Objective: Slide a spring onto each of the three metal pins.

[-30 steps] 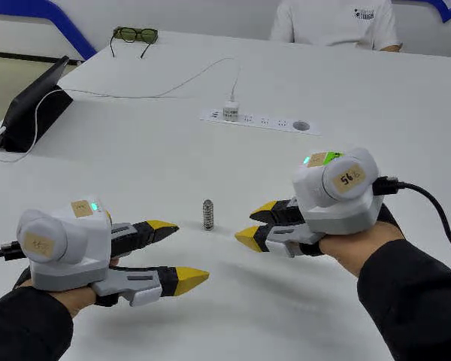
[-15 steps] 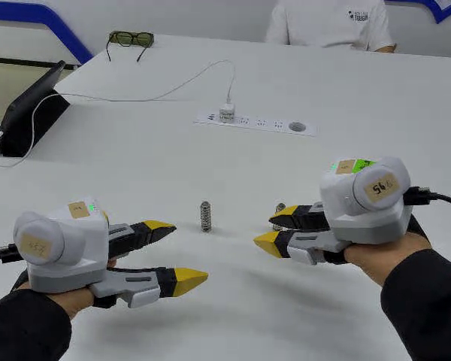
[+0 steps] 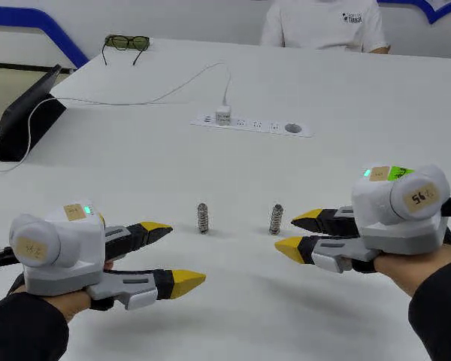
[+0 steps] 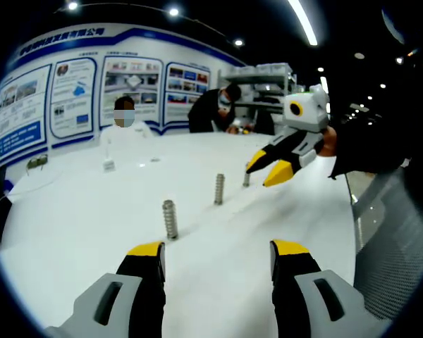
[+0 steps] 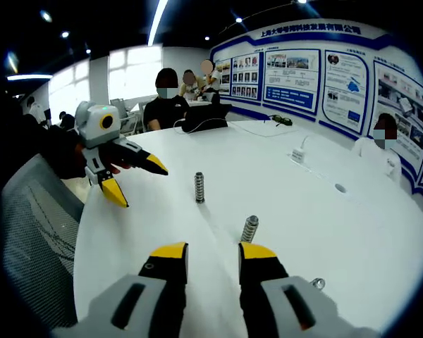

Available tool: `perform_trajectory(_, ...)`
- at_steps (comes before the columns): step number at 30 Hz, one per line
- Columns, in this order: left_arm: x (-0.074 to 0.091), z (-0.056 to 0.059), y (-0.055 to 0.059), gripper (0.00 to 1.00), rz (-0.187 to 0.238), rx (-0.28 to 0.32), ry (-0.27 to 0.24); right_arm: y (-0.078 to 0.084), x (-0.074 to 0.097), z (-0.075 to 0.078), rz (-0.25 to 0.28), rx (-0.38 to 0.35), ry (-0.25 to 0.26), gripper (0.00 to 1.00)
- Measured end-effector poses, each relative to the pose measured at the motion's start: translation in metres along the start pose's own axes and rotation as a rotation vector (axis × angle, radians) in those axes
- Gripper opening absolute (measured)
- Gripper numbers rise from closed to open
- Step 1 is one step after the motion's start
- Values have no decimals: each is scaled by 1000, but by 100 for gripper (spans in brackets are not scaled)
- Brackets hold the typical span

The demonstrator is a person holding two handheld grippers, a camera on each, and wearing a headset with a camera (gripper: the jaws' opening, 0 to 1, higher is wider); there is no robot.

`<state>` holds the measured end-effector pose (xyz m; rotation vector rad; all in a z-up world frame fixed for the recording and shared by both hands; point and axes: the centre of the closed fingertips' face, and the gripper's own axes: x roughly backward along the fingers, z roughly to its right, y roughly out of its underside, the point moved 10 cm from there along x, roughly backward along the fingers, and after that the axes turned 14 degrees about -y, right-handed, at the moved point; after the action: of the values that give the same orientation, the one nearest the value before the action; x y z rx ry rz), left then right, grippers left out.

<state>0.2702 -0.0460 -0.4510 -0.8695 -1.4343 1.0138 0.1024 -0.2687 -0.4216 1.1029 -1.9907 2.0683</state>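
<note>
Two coiled grey springs stand upright on the white table (image 3: 210,158), the left spring (image 3: 203,217) and the right spring (image 3: 276,219). My left gripper (image 3: 173,253) lies at the lower left, open wide, with its yellow tips pointing at the left spring (image 4: 170,219). My right gripper (image 3: 297,231) is open with nothing between its jaws, its tips just right of the right spring (image 5: 249,229). In the left gripper view, a third small grey piece (image 4: 246,179) stands beside the right gripper (image 4: 271,162). I cannot tell whether it carries a spring.
A white power strip (image 3: 252,123) with a plugged charger and cable lies mid-table. A dark tablet (image 3: 22,116) leans at the left edge, and sunglasses (image 3: 128,41) lie at the far left. A person in a white shirt (image 3: 323,22) sits across the table.
My right gripper has drawn back to the right, and the right spring now stands free in front of its tips. The left gripper has stayed where it was.
</note>
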Motion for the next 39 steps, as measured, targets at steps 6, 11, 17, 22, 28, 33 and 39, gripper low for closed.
perform_trajectory(6, 0, 1, 0, 62, -2, 1, 3, 5, 14, 0, 13, -11, 26, 30)
perform_trajectory(11, 0, 2, 0, 63, -4, 1, 5, 12, 24, 3, 23, -27, 53, 31)
perform_trajectory(17, 0, 3, 0, 63, -5, 0, 6, 19, 36, 5, 39, -40, 77, 33)
perform_trajectory(22, 0, 2, 1, 63, -10, 0, 6, 26, 46, 6, 44, -50, 92, 35)
perform_trajectory(28, 0, 3, 1, 64, -10, 2, 7, 36, 56, 6, 47, -72, 121, 37)
perform_trajectory(33, 0, 3, 1, 64, -12, 2, 7, 44, 64, 5, 51, -80, 131, 39)
perform_trajectory(39, 0, 2, 1, 64, -14, 1, 6, 49, 70, 5, 55, -78, 140, 41)
